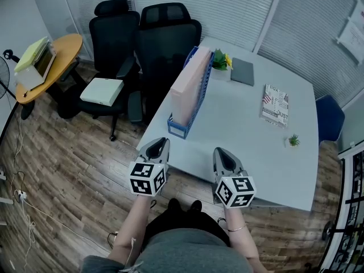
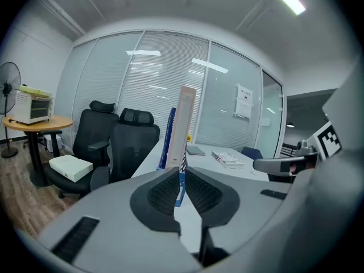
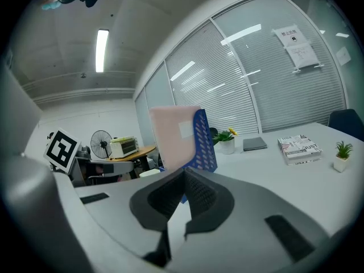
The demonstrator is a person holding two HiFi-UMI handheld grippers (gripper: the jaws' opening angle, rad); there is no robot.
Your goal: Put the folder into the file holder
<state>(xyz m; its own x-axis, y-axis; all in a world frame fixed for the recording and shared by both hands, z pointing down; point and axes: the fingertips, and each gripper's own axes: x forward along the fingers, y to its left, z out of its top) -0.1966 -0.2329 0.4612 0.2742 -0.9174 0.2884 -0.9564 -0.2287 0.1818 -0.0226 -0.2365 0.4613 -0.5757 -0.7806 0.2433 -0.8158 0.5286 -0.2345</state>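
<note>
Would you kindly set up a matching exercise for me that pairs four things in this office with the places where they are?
Things:
1. pink folder
2. white box
3. toaster oven
4. small potted plant

Places:
A. on the seat of an office chair
B. on the round wooden table
C. standing in the blue file holder
D. on the pale desk, near its right edge in the head view

Pairs: 1-C, 2-A, 3-B, 4-D

Folder (image 1: 187,87) base hidden inside file holder (image 1: 177,129) (blue); wall notice (image 1: 352,30) cut by right edge.
</note>
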